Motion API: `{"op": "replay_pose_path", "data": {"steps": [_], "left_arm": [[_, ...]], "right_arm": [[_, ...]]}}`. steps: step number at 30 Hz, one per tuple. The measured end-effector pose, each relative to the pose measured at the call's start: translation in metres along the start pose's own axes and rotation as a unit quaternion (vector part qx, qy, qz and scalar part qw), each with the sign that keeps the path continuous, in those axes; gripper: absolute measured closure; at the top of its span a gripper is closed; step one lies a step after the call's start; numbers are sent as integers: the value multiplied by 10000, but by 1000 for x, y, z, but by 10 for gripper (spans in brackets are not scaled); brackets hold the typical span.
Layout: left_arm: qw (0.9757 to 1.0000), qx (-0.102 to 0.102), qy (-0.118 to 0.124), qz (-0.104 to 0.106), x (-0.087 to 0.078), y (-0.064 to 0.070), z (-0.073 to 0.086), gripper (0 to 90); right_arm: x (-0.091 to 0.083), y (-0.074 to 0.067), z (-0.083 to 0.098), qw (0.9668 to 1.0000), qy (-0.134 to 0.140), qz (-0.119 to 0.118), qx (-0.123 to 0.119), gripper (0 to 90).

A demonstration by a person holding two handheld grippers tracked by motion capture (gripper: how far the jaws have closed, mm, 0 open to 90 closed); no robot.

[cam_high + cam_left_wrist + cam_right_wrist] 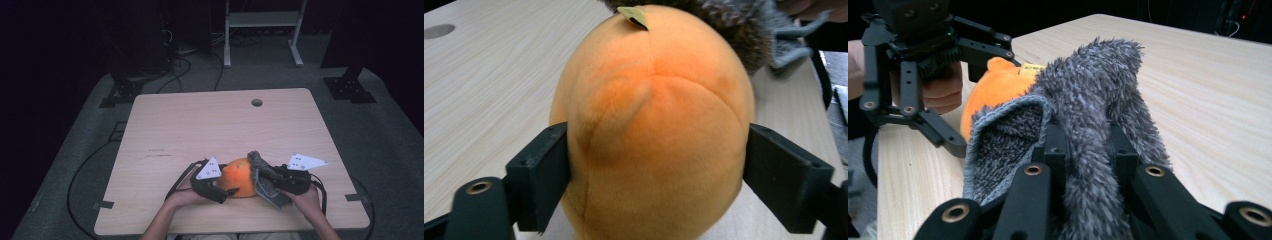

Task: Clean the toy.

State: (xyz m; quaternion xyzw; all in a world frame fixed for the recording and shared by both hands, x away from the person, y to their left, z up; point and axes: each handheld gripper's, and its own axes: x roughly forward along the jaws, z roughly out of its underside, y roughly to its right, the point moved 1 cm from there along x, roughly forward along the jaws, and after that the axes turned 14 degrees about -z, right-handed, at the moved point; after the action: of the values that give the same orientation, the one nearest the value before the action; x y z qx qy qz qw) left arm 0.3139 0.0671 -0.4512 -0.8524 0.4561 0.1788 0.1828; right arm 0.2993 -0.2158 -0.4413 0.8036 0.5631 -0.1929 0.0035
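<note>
The orange plush toy [654,130] sits near the front edge of the wooden table [200,125], squeezed between the left gripper's [220,192] wide-set jaws. A grey fuzzy cloth [1088,115] drapes over its far side, pinched tight in the right gripper [272,175]. A round hole [257,102] lies well apart near the far edge.

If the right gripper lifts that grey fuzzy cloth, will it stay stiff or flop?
Likely floppy: the grey cloth folds and drapes over the right gripper, shut on it. Probably light, thin pile fabric. Its fuzzy surface should resist slipping and may drag on the orange plush.

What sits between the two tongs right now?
The orange plush, flanked by the left tongs, with the grey fuzzy cloth pinched in the right tongs; clearest in the high view.
</note>
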Motion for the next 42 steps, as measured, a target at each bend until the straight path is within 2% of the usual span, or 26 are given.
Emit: {"op": "replay_pose_path", "data": {"steps": [3,5,6,8,9,10,15,17,19,21,24,26,28,32,33,35,38,42], "left_arm": [[9997,-211,96,111,-2,-6,1,137],[9989,-423,33,209,1,-10,2,113],[9988,-433,-5,217,3,-10,3,107],[9994,-287,-62,172,7,-6,4,112],[9998,-180,-85,93,8,-5,3,135],[9998,-156,-72,31,8,-4,3,154],[9995,-294,-106,15,6,-6,4,176],[9994,-322,-85,16,6,-7,5,177],[9995,-310,-66,21,6,-7,5,177],[9995,-316,-48,20,6,-8,5,176],[9995,-327,-43,25,6,-8,6,177],[9996,-265,-38,-4,6,-6,4,176],[9999,-160,-20,-42,7,-3,1,177],[9999,102,-1,-35,8,7,-4,201],[9998,187,-12,-32,8,8,-5,205],[9998,206,-24,-27,7,9,-5,212],[9998,178,3,44,7,7,-4,221],[9996,162,142,182,6,5,-3,197]], "right_arm": [[-3,2,1,10000,-62,67,-1,756],[-4,4,3,10000,-51,56,28,756],[-5,5,3,10000,-54,53,46,756],[-5,7,4,9999,-49,44,77,757],[-5,8,5,9999,-53,38,90,756],[-5,9,5,9999,-65,51,89,756],[-9,17,12,9991,-144,174,371,756],[-11,22,16,9976,-311,337,511,756],[-11,27,19,9937,-700,642,588,757],[-13,30,20,9923,-789,664,683,757],[-20,24,6,9959,-394,620,533,757],[-22,15,-6,9977,-153,602,274,757],[-18,4,-17,9993,100,345,45,757],[1,-18,-34,9990,76,85,-436,756],[6,-22,-36,9984,13,85,-550,756],[14,-27,-37,9971,-217,142,-711,757],[15,-22,-32,9973,-280,149,-665,760],[7,-12,-22,9989,-226,87,-404,762]]}}
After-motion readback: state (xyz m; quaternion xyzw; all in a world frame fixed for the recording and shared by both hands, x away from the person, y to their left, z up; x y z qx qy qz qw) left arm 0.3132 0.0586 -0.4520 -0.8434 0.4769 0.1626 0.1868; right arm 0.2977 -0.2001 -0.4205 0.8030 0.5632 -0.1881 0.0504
